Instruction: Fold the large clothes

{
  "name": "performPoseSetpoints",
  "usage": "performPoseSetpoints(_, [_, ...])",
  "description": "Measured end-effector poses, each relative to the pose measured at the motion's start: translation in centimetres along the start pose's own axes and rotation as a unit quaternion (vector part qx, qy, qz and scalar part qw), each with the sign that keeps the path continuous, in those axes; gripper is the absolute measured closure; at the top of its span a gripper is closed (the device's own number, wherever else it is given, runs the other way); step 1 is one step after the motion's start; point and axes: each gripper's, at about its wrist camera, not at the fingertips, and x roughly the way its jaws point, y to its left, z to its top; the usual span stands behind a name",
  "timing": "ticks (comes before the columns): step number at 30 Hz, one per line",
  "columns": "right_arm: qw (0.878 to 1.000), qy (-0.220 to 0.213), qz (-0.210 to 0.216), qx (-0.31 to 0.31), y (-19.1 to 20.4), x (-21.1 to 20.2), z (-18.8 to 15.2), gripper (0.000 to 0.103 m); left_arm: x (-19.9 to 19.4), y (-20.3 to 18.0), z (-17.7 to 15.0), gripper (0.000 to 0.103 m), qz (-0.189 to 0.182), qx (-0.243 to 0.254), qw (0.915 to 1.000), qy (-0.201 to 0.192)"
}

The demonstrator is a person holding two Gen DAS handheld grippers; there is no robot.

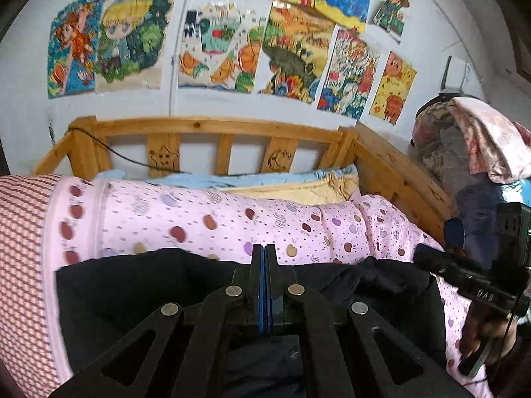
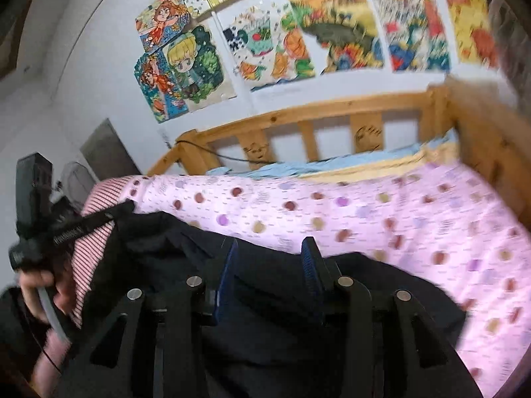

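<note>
**Dark garment spread on the pink quilt, one gripper clenched, one released**

Nearest our lenses we see the black linkages of both tools over the dark garment (image 1: 139,285), which lies flat on the pink apple-print quilt (image 1: 205,219) at the near edge of the bed. Our left gripper (image 1: 264,252) has its blue-padded fingers pressed together, tips above the cloth's far edge; we cannot tell whether any fabric is pinched. Our right gripper (image 2: 269,252) stands released, fingers well apart over the garment. Beyond the quilt we see a wooden headboard (image 1: 212,132) and colourful drawings (image 1: 212,46) on the wall.
</note>
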Motion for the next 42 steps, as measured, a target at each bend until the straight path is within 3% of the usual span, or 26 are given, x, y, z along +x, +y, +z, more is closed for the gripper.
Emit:
performPoseSetpoints(4, [0.998, 0.053, 0.034, -0.005, 1.1, 3.6, -1.2, 0.082, 2.7, -0.7, -1.3, 0.101, -0.036, 0.005, 0.9980, 0.052])
performPoseSetpoints(7, [0.992, 0.114, 0.047, -0.036, 2.1, 5.6, -3.2, 0.089, 4.3, -1.4, -3.5, 0.101, -0.057, 0.057, 0.9910, 0.107])
performPoseSetpoints(11, [0.979, 0.192, 0.053, -0.034, 1.6, 8.1, -6.0, 0.093, 5.5, -1.2, -6.1, 0.101, -0.058, 0.094, 0.9799, 0.166])
performPoseSetpoints(16, [0.974, 0.220, 0.044, -0.031, 1.4, 10.0, -8.4, 0.098, 6.7, -1.3, -8.5, 0.101, -0.036, 0.112, 0.9735, 0.196])
performPoseSetpoints(20, [0.972, 0.227, 0.024, -0.047, 2.1, 11.1, -9.3, 0.098, 7.8, -1.4, -10.5, 0.100, -0.017, 0.131, 0.9691, 0.208])
performPoseSetpoints(28, [0.977, 0.205, -0.007, -0.065, 3.4, 11.9, -11.5, 0.098, 8.0, -1.5, -12.1, 0.100, 0.007, 0.143, 0.9693, 0.200])
performPoseSetpoints(36, [0.985, 0.148, -0.039, -0.083, 5.5, 6.6, -10.2, 0.095, 4.4, -2.2, -10.3, 0.100, 0.022, 0.134, 0.9779, 0.159])
performPoseSetpoints(42, [0.989, 0.113, -0.062, -0.069, 4.0, 2.2, -8.9, 0.095, 1.2, -2.4, -10.2, 0.100, 0.047, 0.110, 0.9828, 0.140])
